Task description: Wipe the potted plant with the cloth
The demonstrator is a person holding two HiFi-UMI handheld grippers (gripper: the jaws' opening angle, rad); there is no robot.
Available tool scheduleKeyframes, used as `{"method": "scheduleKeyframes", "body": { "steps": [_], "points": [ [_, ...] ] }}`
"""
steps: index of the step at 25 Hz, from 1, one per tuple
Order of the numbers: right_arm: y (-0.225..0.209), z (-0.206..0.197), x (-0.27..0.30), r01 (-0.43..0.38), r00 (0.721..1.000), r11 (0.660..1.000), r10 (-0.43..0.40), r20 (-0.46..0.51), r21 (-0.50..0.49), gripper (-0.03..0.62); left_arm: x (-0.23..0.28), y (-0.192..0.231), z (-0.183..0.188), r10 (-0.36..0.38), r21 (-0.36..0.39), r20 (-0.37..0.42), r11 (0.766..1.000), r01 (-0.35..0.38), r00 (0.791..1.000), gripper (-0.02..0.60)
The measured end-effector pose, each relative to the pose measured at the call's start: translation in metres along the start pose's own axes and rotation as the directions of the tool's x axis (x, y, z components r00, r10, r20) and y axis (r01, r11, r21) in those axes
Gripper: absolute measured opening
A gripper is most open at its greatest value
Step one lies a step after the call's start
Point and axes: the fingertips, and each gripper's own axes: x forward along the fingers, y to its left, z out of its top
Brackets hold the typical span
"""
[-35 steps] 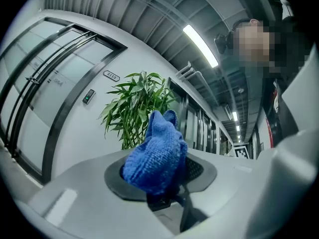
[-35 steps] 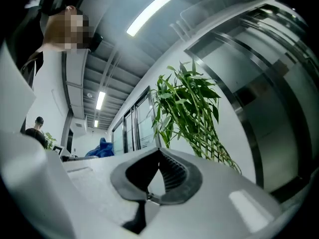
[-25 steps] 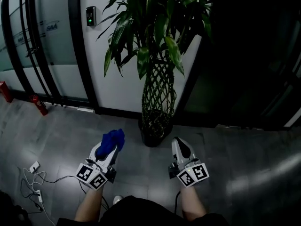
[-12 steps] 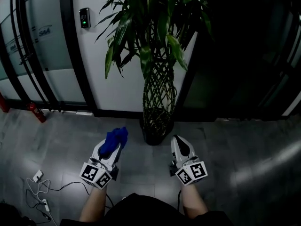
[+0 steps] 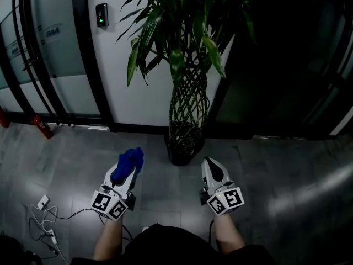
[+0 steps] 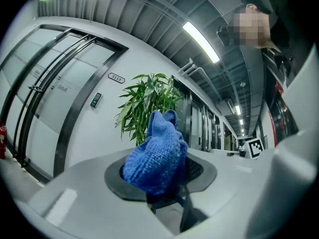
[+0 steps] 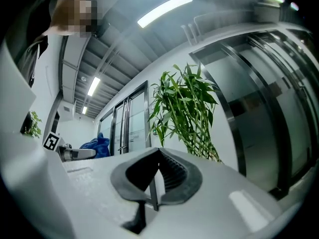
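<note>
Left gripper [image 5: 126, 174] clamps blue knitted cloth [image 6: 155, 156] | right gripper [image 5: 212, 170] pinched closed, empty | braided-stem potted plant [image 5: 186, 70] at 12 o'clock | best to lift the cloth and stroke leaves gently.

The plant [image 5: 182, 48] is up against the wall [image 5: 143, 101]. The cloth [image 5: 128, 162], in the left gripper [image 5: 131, 164], sits left of the pot [image 5: 183, 148], with the right gripper [image 5: 209, 164] right of it.

The cloth [image 6: 155, 156] is seen as a coarse blue knit, matt and nubbly. The right gripper [image 7: 158, 176] is cased in smooth white plastic and fitted with dark, ribbed, matt pads [image 7: 172, 173]. The leaves [image 5: 176, 65] are seen to be glossy. The floor [image 5: 287, 192] is laid in grey tiles with a dull sheen.
</note>
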Motion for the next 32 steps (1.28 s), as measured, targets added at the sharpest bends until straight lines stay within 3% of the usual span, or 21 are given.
{"method": "scheduleKeyframes", "body": {
  "steps": [21,27,32],
  "points": [
    [-0.008,0.004,-0.031,0.052,0.999,0.999,-0.052,0.0,0.002,0.003,0.005,-0.022,-0.004,-0.049,-0.021,-0.013,0.999,0.049,0.999,0.153],
    [-0.056,0.019,-0.067,0.1,0.995,0.995,-0.1,0.004,-0.011,0.003,0.052,-0.068,-0.007,-0.125,-0.008,0.003,0.992,0.125,0.992,0.153],
    [-0.097,0.03,-0.09,0.087,0.996,0.995,-0.088,-0.016,-0.051,0.003,0.099,-0.127,-0.02,-0.179,-0.025,0.013,0.983,0.179,0.984,0.153]
  ]
}}
